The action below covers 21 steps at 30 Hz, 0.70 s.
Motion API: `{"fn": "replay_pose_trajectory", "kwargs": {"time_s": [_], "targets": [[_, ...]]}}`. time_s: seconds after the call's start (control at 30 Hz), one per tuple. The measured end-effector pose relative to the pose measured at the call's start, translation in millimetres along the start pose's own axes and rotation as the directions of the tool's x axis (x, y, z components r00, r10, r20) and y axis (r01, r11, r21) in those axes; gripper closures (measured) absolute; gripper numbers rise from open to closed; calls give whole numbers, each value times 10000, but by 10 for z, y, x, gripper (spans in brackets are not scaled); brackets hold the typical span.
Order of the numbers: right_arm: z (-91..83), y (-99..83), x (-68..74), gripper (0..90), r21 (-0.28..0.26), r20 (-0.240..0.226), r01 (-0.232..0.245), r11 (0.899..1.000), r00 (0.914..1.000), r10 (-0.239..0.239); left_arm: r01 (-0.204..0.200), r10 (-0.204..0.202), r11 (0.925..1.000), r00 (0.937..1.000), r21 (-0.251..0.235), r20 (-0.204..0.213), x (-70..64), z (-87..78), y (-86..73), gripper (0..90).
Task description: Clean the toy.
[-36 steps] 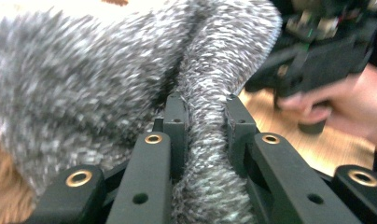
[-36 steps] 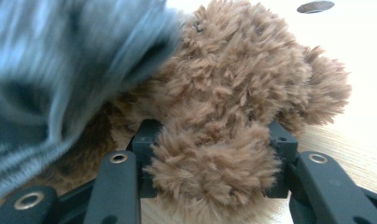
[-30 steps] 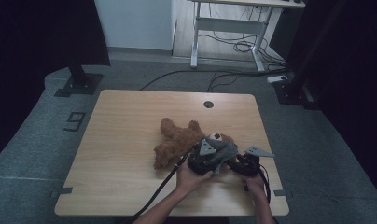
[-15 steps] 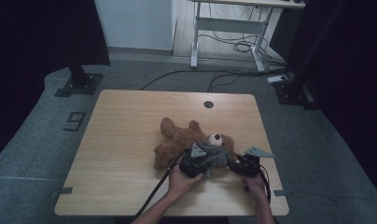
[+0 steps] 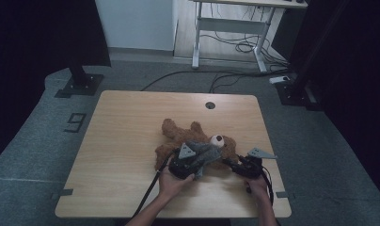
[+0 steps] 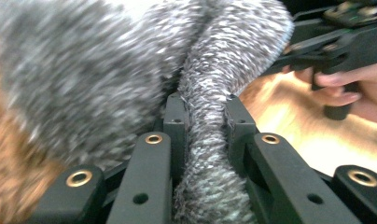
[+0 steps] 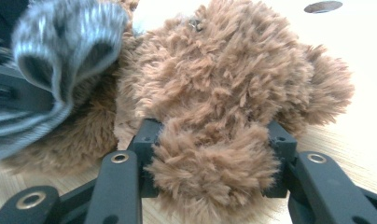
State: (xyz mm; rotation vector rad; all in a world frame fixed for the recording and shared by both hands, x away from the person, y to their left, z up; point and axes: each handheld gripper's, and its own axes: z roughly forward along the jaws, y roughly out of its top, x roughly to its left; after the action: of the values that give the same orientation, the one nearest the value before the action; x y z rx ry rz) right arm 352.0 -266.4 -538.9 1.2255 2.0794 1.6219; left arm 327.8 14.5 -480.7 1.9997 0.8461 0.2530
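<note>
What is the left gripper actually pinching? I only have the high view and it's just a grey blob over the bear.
Observer: The left gripper is shut on a fold of grey knit fabric, pinched between its jaws.
Operator: And the right one, is it on the bear?
Observer: Yes, the right gripper has a fluffy part of the teddy bear between its jaws; which part, I cannot tell.
Operator: Is the fabric over the bear's face?
Observer: In the right gripper view the fabric hangs beside the bear's brown fur, touching it.

left tool (image 5: 201, 157) clamped, right tool (image 5: 231, 164) clamped
</note>
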Motion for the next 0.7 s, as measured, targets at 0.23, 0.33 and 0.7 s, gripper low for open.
{"fn": "replay_pose_trajectory", "kwargs": {"time_s": [0.23,0.33,0.7], "targets": [[2,-11,9,530,-72,54,6,10000,10000,-6,-424,426,9991,9983,-38,408,-304,252,294,746],[1,-14,5,531,-90,31,53,9999,10000,-52,-23,13,9995,9994,310,347,-266,462,281,746],[-9,-28,-8,531,-47,-74,170,9998,9998,-170,385,-385,9986,9993,355,-6,42,251,46,749]]}}
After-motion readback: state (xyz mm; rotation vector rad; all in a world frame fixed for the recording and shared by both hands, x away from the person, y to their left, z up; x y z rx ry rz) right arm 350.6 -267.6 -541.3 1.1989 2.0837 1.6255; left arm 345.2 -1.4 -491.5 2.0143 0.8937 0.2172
